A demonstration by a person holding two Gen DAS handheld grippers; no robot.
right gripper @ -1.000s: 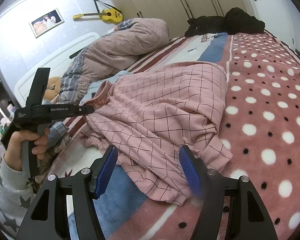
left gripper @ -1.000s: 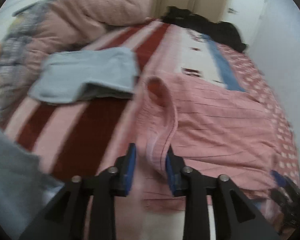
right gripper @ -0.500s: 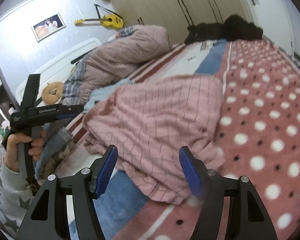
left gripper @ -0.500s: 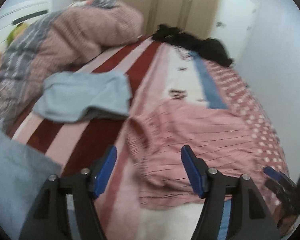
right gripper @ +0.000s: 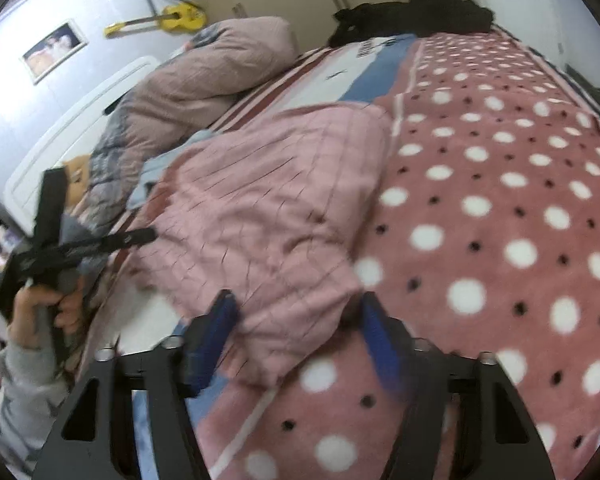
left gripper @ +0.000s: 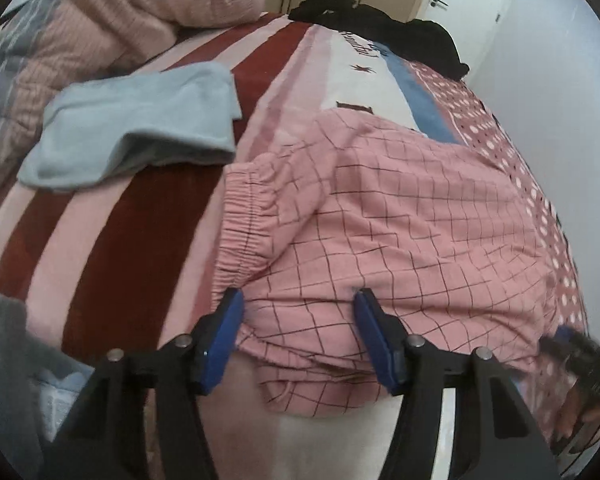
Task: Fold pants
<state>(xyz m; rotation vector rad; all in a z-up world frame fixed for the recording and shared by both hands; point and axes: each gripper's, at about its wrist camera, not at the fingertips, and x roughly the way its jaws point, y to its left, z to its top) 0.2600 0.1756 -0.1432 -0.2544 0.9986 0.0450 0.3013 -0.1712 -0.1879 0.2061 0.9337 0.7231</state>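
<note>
Pink checked pants (left gripper: 400, 224) lie folded over on the bed, elastic waistband (left gripper: 244, 216) at the left. They also show in the right wrist view (right gripper: 260, 216). My left gripper (left gripper: 298, 312) is open, its blue pads (left gripper: 224, 336) straddling the near edge of the pants just below the waistband. My right gripper (right gripper: 296, 320) is open, its pads on either side of the pants' near right corner. The left gripper and the hand holding it show at the left of the right wrist view (right gripper: 80, 248).
A light blue folded garment (left gripper: 140, 120) lies left of the pants. A pink quilt (left gripper: 100, 32) is bunched at the head end. Black clothes (left gripper: 380, 20) sit at the far end. The bedcover is striped on the left (left gripper: 112, 248) and polka-dotted (right gripper: 500, 200) on the right.
My left gripper let go of the waistband, opened, and dropped to the pants' near edge. My right gripper stayed open and moved forward over the near corner. The pants now lie flat.
</note>
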